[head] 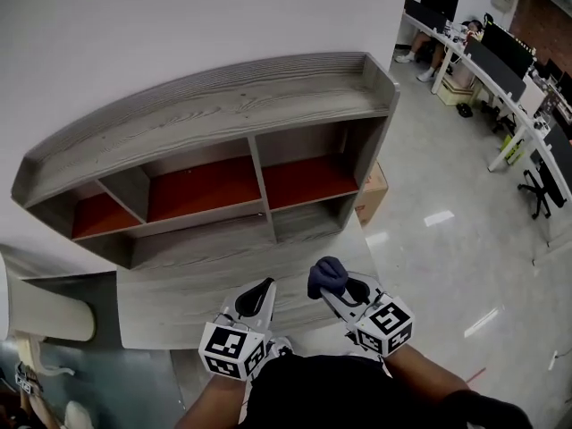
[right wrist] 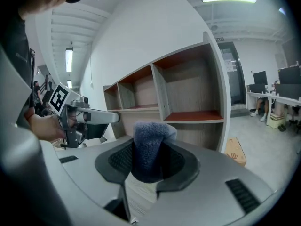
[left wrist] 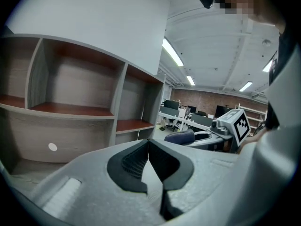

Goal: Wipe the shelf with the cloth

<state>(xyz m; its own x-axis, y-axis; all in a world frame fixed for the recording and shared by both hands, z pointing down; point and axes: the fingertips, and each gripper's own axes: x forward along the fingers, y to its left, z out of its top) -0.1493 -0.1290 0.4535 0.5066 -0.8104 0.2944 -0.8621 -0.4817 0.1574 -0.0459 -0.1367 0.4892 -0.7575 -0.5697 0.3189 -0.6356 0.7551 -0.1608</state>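
Bunched dark-blue cloth (right wrist: 149, 147) pinched in right gripper (right wrist: 146, 166).

Open-plan office: long desks (head: 450, 46) with rows of monitors (head: 506, 49).

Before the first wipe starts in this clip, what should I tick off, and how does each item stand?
1. Grip: cloth clamped in right tongs, ok.
2. Spare hand: left tongs shut on nothing, ok.
3. Obstacles: none on the shelf boards, ok.
4. Contact: cloth off the shelf, over the desktop, not ok.
5. Dirt to wipe: cannot tell.
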